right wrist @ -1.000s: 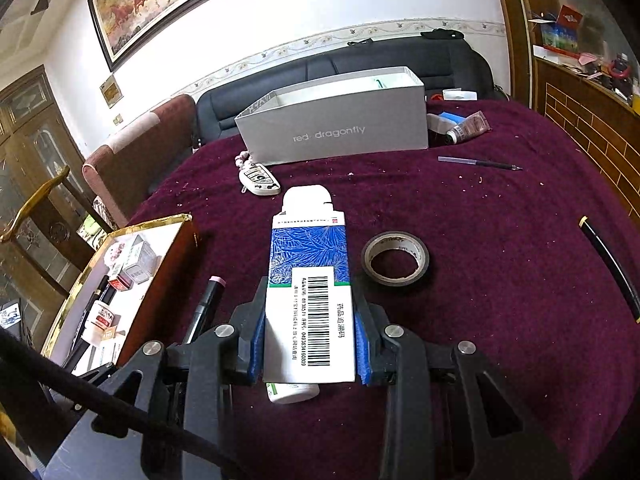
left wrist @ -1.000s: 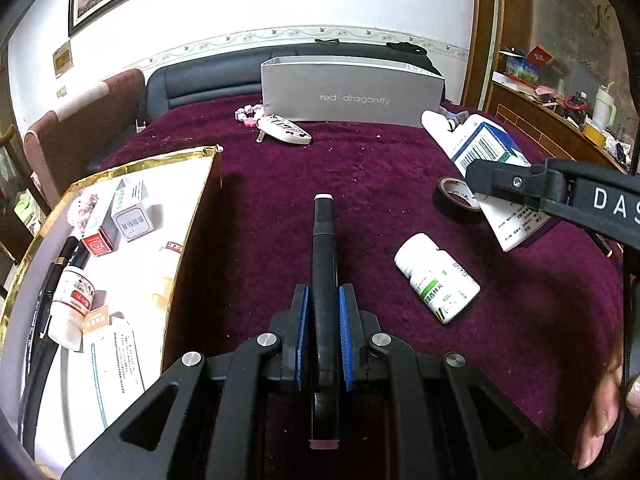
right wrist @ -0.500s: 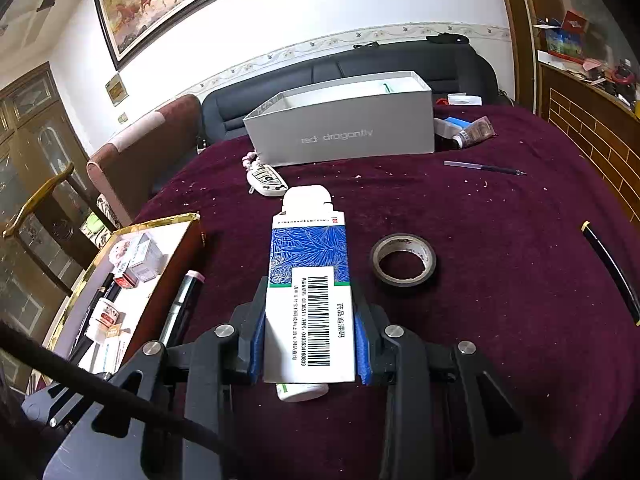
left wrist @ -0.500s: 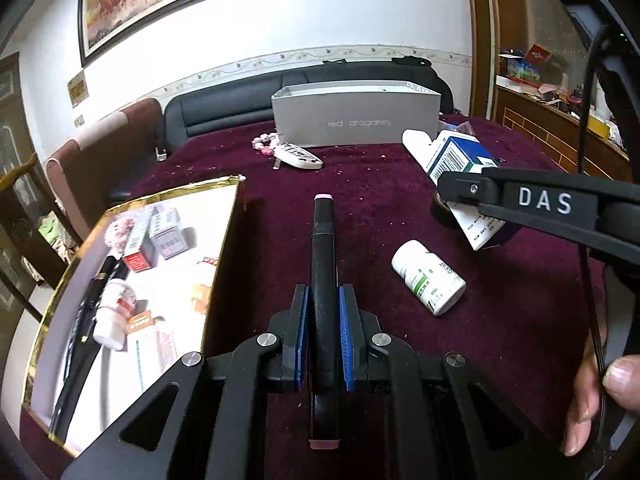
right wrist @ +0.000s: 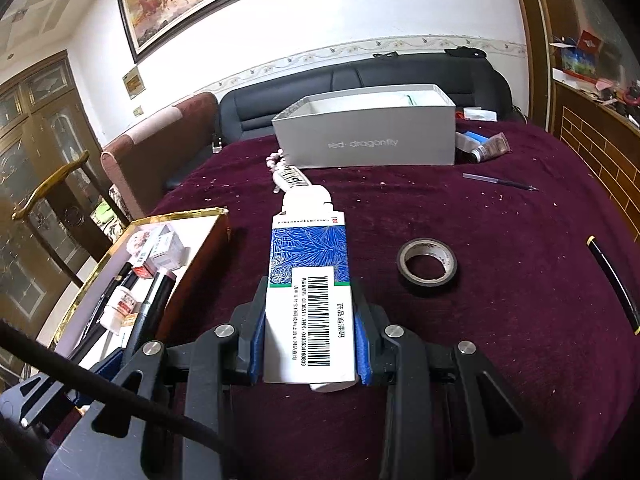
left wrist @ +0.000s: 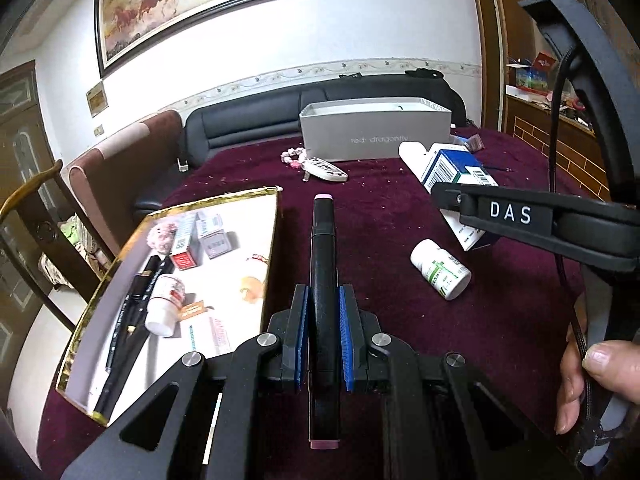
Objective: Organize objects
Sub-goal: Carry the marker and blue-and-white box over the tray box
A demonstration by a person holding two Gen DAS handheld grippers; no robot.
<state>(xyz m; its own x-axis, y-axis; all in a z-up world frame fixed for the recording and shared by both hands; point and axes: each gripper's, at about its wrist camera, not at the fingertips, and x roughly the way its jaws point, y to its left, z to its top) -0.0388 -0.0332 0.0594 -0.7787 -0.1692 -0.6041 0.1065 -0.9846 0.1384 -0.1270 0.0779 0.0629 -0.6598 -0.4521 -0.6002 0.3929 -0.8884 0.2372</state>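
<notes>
- While over the dark red cloth (left wrist: 400, 320) — left gripper (left wrist: 324, 336) clamped tight on black marker (left wrist: 323, 248).
- Right gripper (right wrist: 310, 336) closed on blue-and-white box (right wrist: 310, 280), beside gold-edged tray (right wrist: 192, 248).

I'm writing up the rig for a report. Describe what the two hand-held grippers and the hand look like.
Both are matte black plastic frames with silver screw heads at the joints and blue pads lining the inside of each finger. The left hand-held gripper and the right hand-held gripper look identical. The right one's side reads "DAS" in white letters, and a black braided cable runs to it. The hand is bare: no glove or sleeve shows.
</notes>
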